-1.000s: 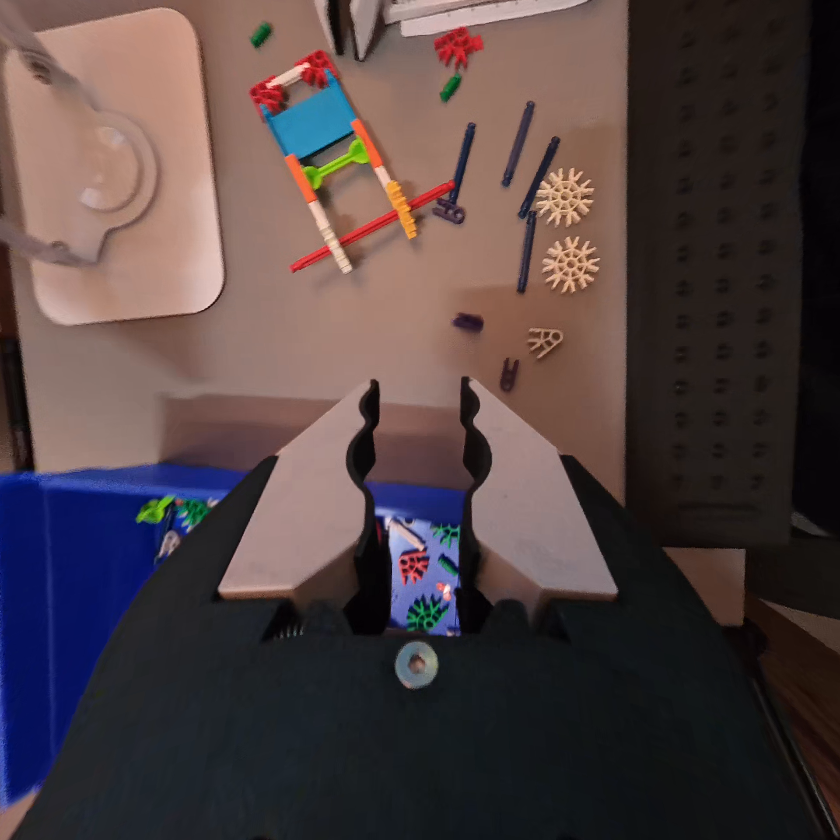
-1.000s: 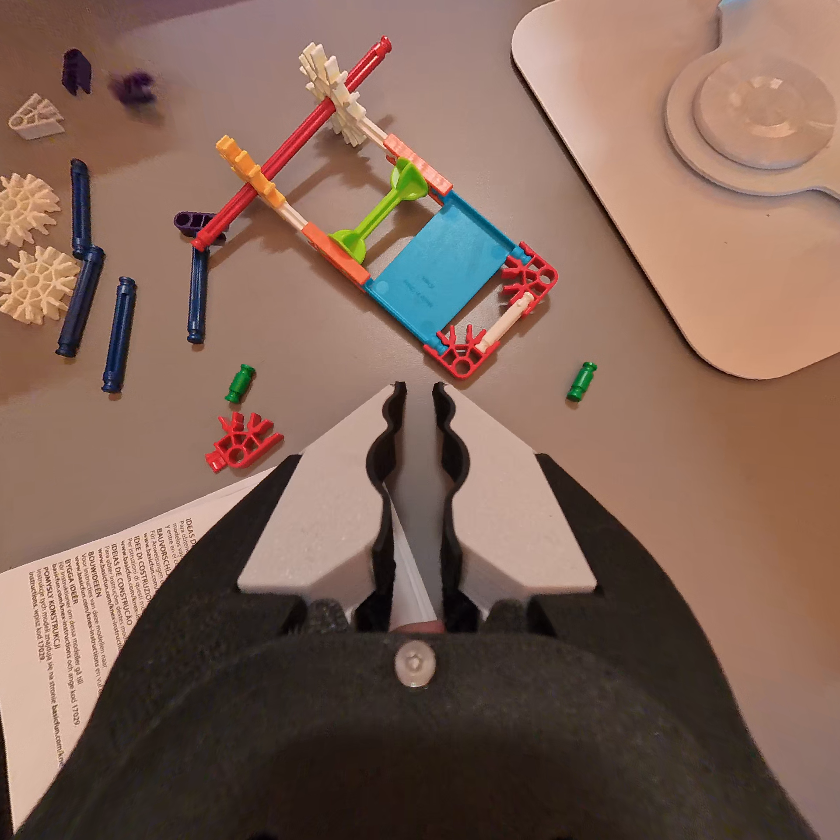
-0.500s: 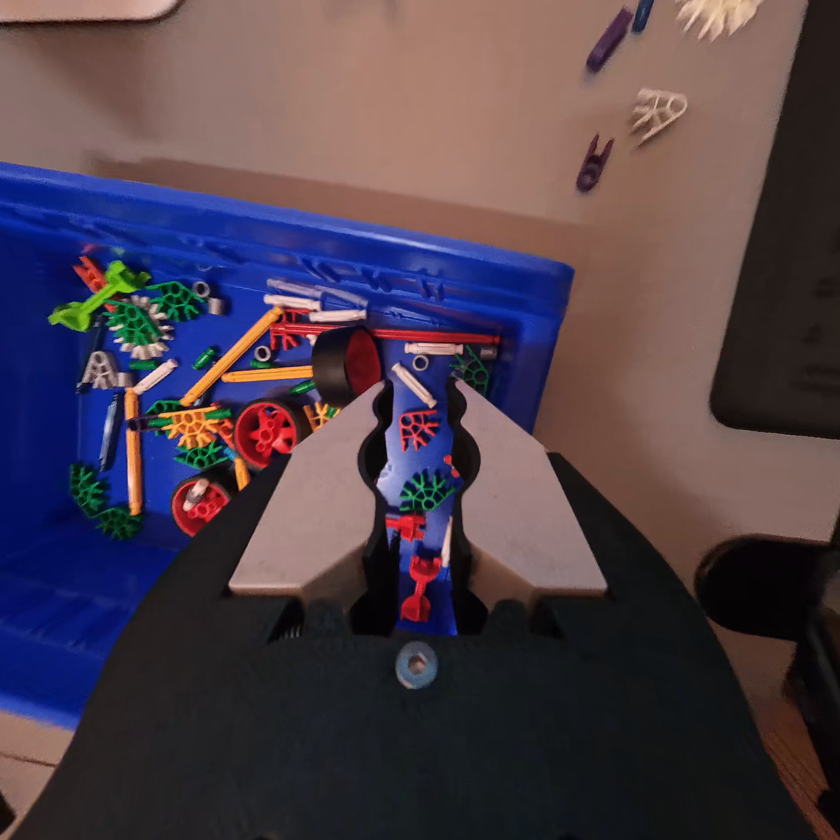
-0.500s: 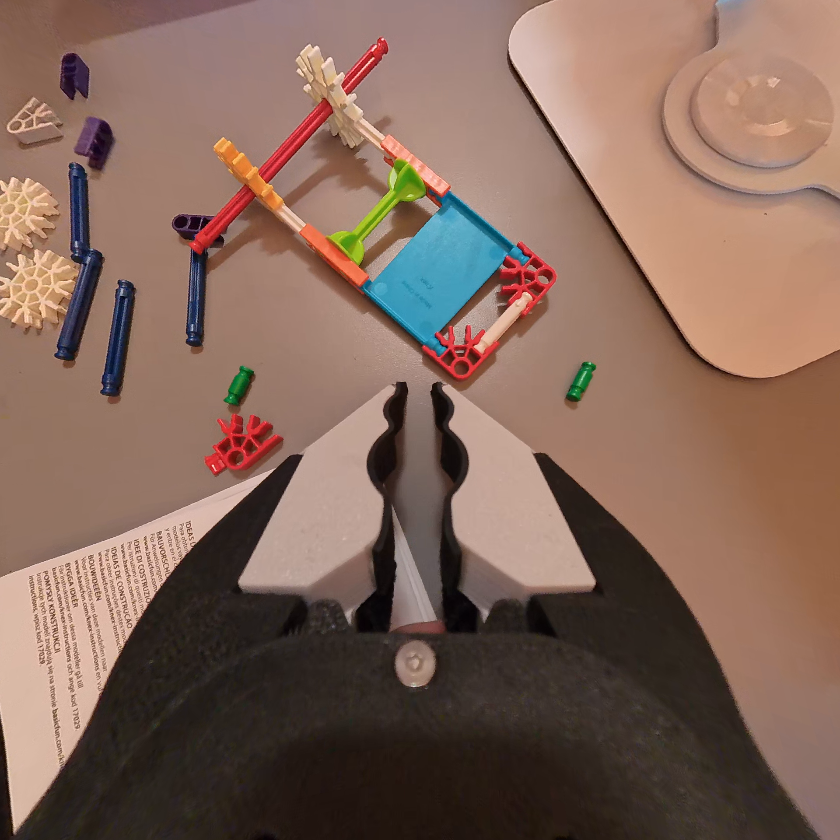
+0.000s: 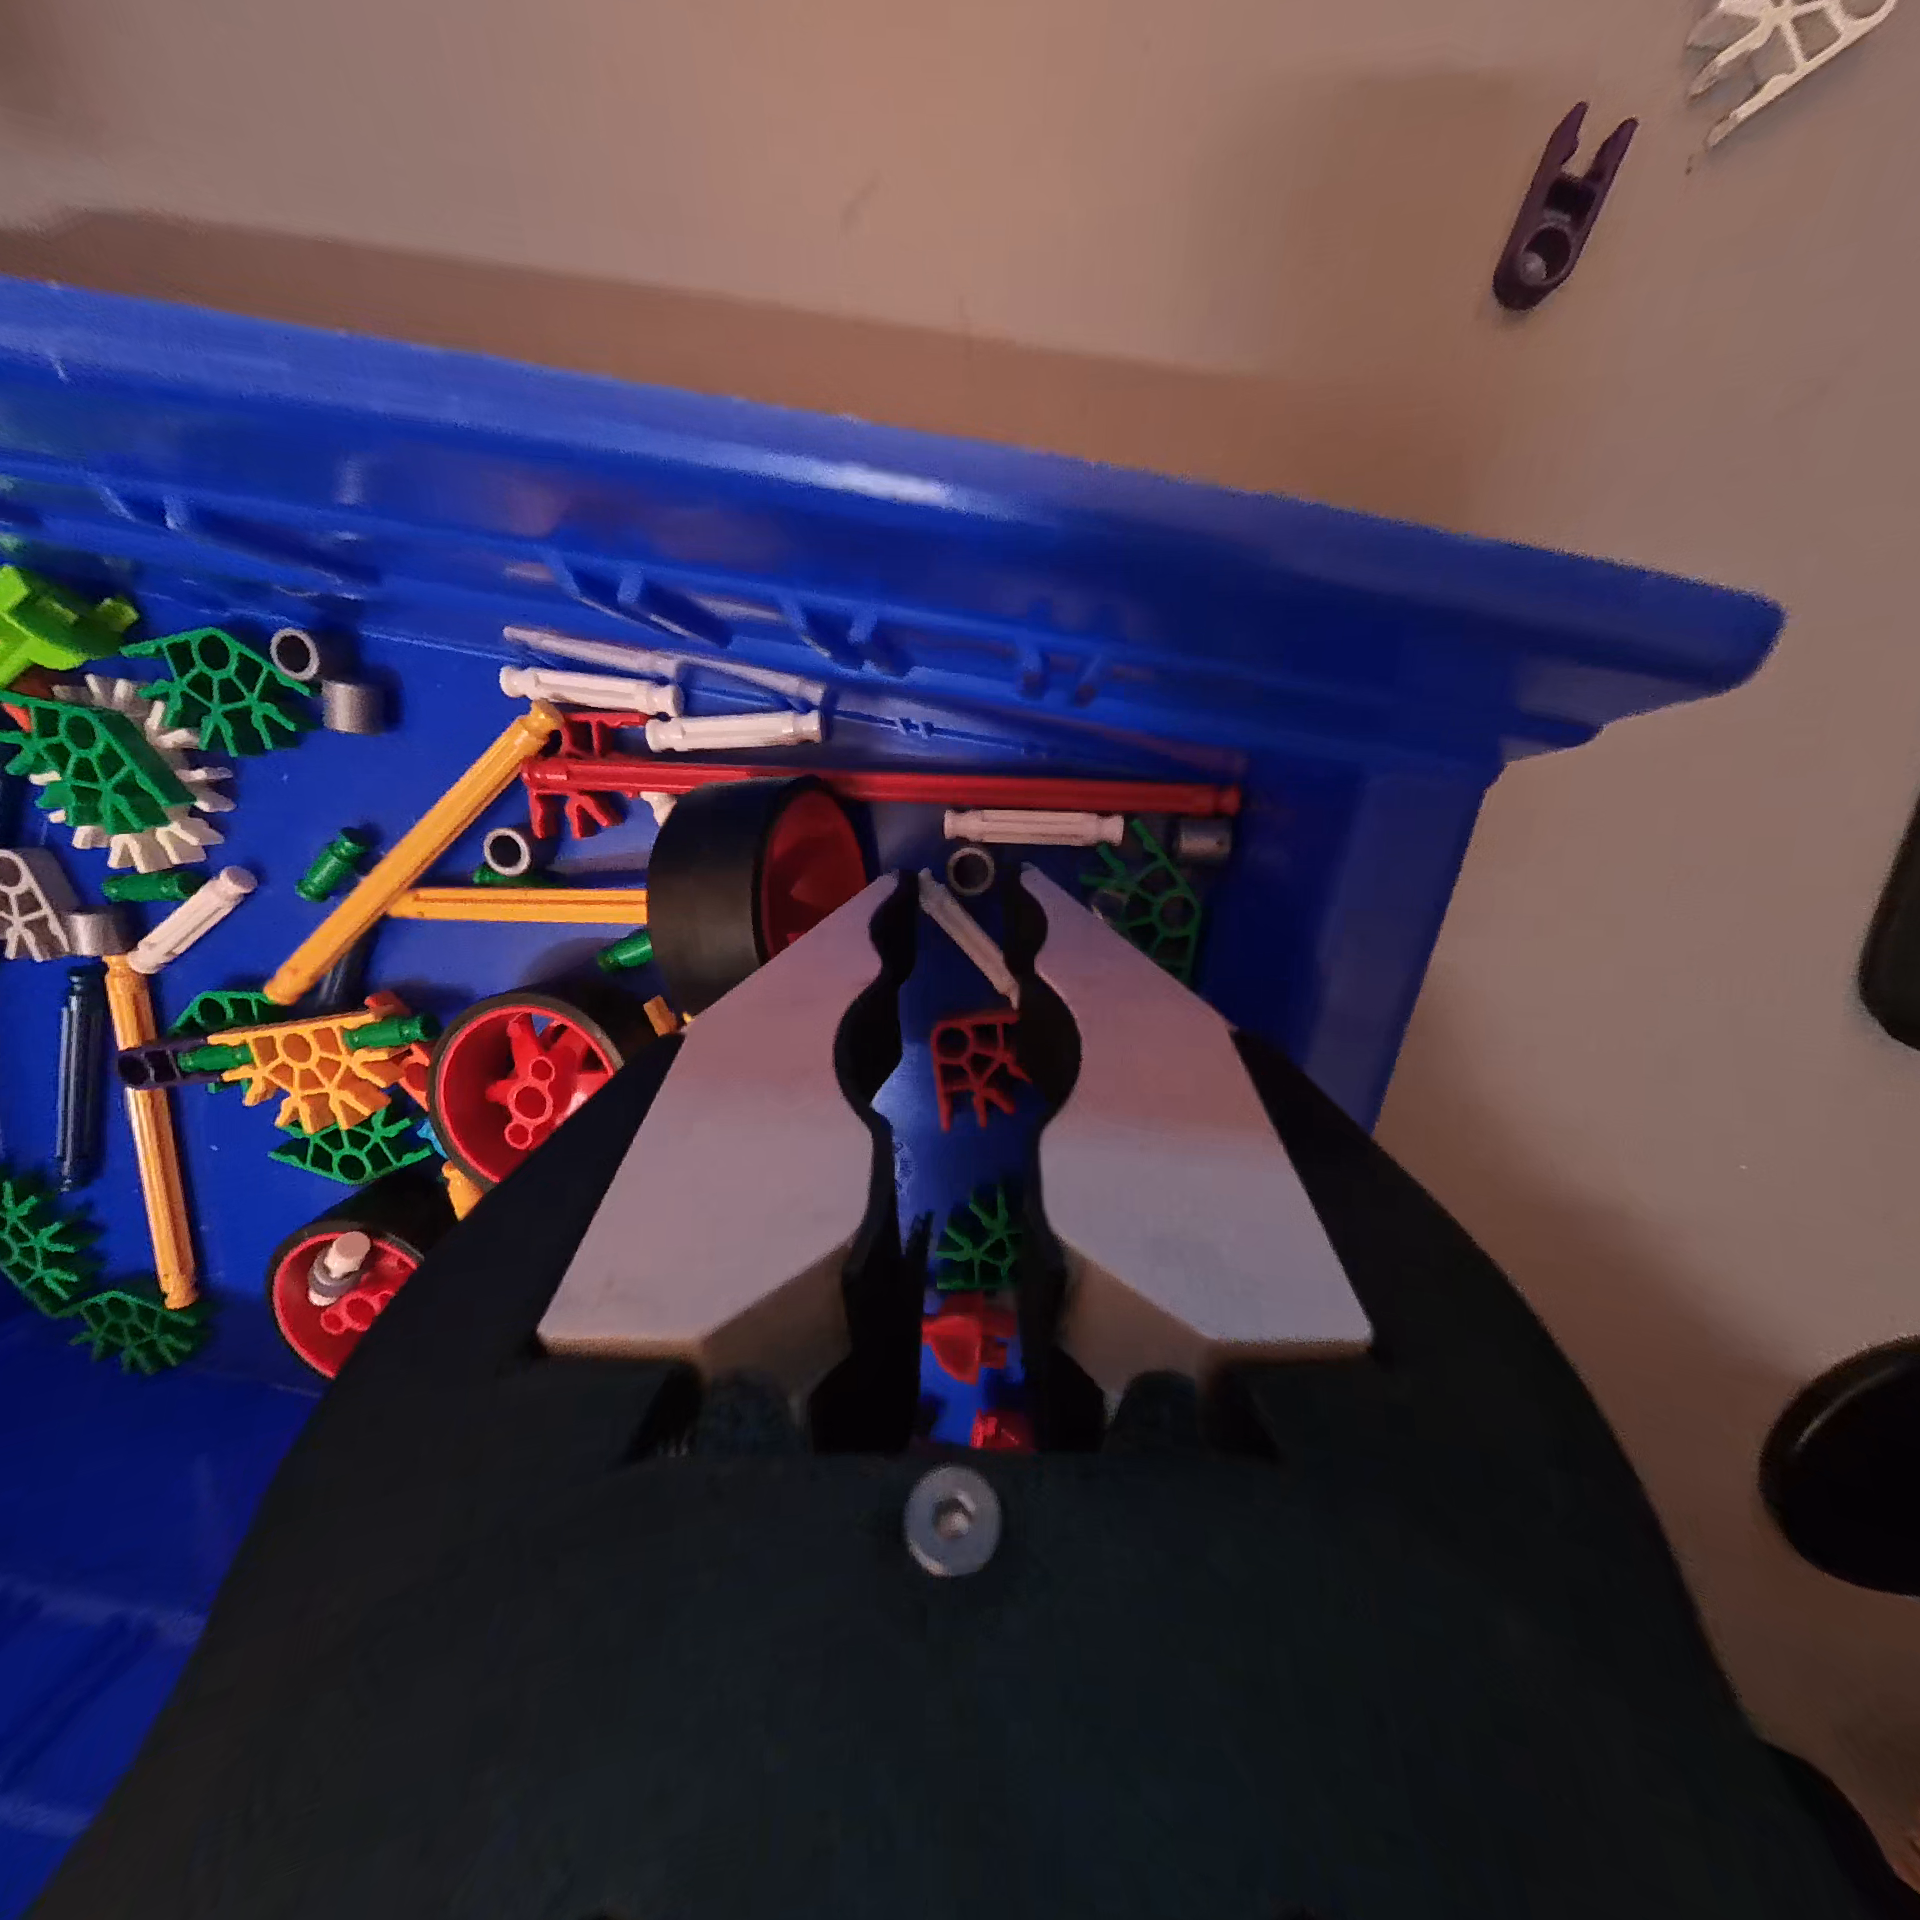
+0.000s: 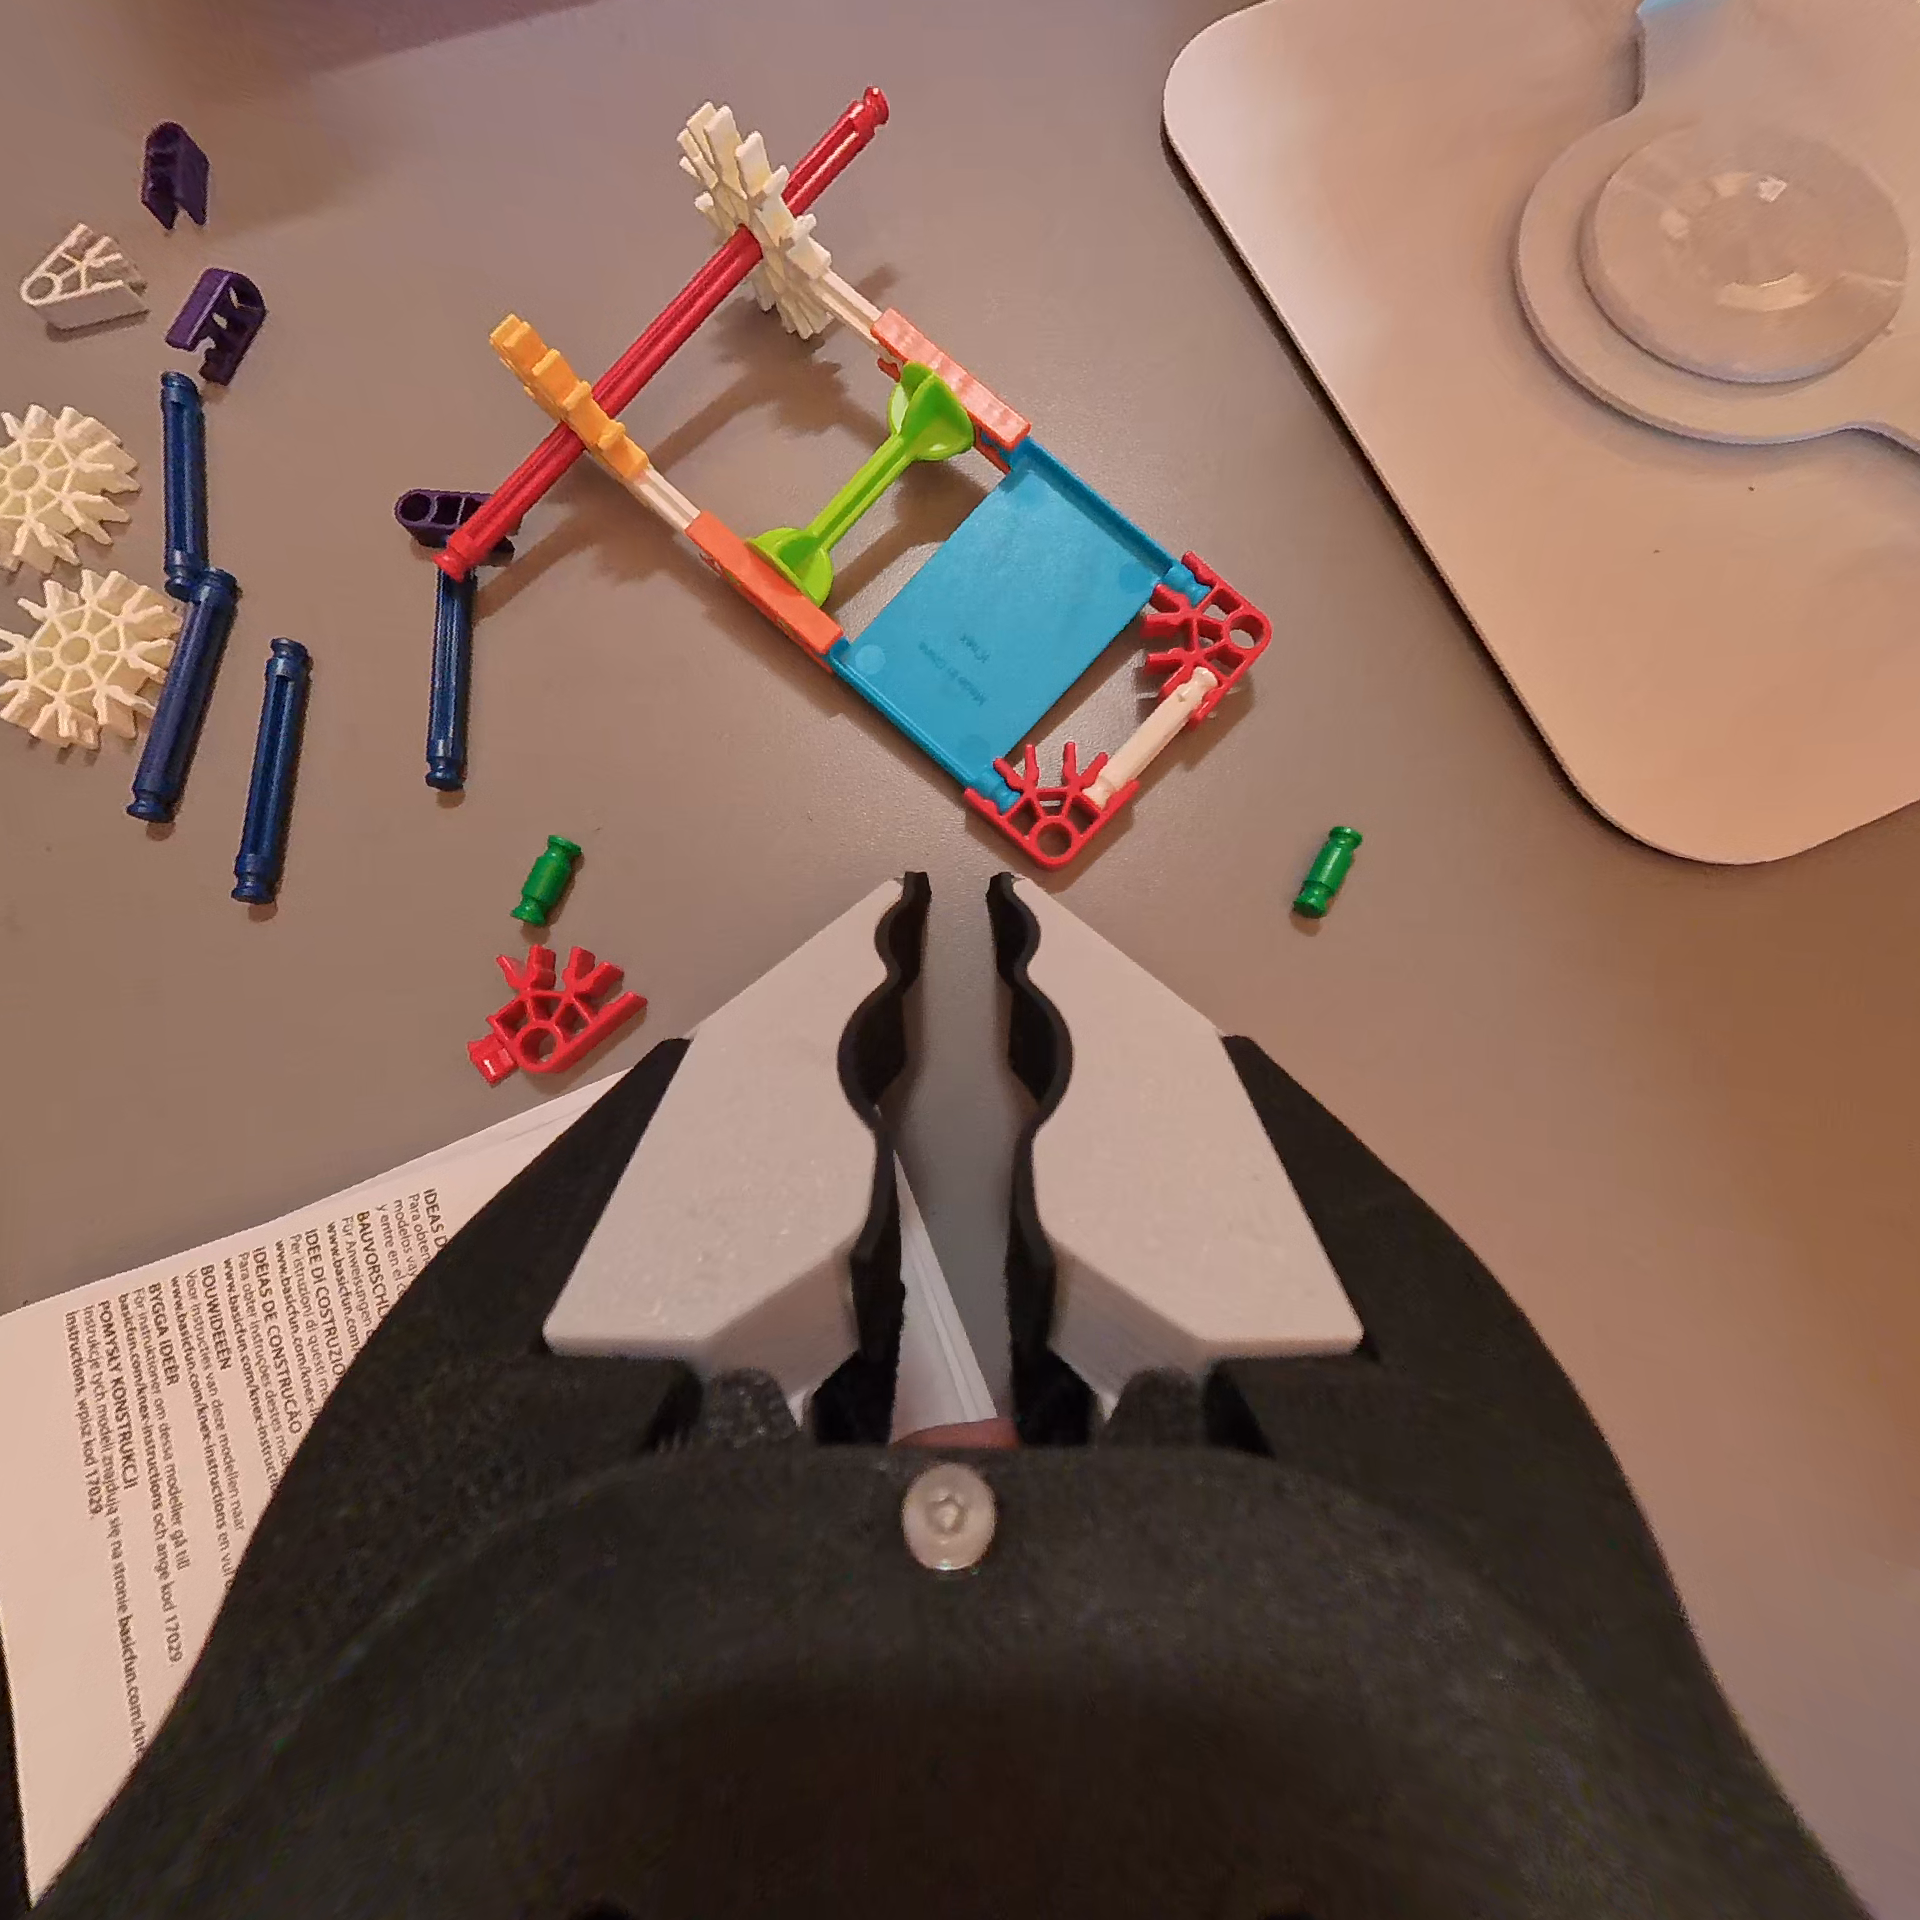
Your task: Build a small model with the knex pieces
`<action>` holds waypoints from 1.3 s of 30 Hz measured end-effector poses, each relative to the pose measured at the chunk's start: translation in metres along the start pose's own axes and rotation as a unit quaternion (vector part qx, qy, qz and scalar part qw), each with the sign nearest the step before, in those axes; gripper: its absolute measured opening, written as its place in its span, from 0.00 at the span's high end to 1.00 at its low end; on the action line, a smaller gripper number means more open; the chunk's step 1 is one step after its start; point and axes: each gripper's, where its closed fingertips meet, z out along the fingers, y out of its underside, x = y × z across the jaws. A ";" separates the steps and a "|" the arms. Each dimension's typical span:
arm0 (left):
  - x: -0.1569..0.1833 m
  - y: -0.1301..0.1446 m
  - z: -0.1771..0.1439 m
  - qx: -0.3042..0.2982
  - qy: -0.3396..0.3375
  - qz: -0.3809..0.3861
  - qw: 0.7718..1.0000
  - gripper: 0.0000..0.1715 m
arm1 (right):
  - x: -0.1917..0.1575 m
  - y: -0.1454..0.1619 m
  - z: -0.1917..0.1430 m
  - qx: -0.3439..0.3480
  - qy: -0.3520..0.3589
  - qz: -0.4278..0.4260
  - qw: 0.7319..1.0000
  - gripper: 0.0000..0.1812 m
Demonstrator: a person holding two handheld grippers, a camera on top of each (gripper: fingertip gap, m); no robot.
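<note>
My left gripper (image 5: 961,883) is open and empty, reaching into a blue bin (image 5: 935,540) full of loose toy construction pieces. Its tips sit around a short white rod (image 5: 971,940), with a red connector (image 5: 971,1065) just behind in the gap and a black-tyred red wheel (image 5: 764,894) to the left. My right gripper (image 6: 951,888) hovers over the grey table with the jaws slightly apart and nothing between them. Just ahead of it lies a partly built model (image 6: 997,623) with a blue panel, red corner connectors, a green spool and a red rod (image 6: 665,332).
Around the model lie dark blue rods (image 6: 270,769), cream snowflake connectors (image 6: 78,655), purple clips (image 6: 218,322), green short rods (image 6: 545,878), a red connector (image 6: 551,1013) and a printed sheet (image 6: 208,1340). A pale pad (image 6: 1558,416) lies at right. A purple clip (image 5: 1558,208) lies beyond the bin. The grippers' ends are close to 35 centimetres from one another. The red connector (image 5: 971,1065) is about 4 centimetres from my left fingertips and 40 centimetres from my right. About 12 centimetres separates my right fingertips from the red rod (image 6: 665,332).
My left gripper has swung from above the table down into the blue bin and moved closer to the pieces, its tips now around the white rod. The right gripper has barely moved.
</note>
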 end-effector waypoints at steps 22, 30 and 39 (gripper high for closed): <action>-0.007 -0.007 0.007 0.015 -0.026 -0.001 1.000 0.95 | -0.002 0.001 0.000 -0.001 0.000 -0.004 1.000 0.93; -0.006 -0.009 0.001 0.023 -0.029 0.006 0.999 0.96 | -0.002 0.001 -0.001 -0.001 -0.002 -0.004 1.000 0.93; -0.024 -0.026 -0.079 0.049 -0.116 -0.007 0.992 0.96 | 0.001 -0.004 -0.003 0.006 0.008 0.000 1.000 0.93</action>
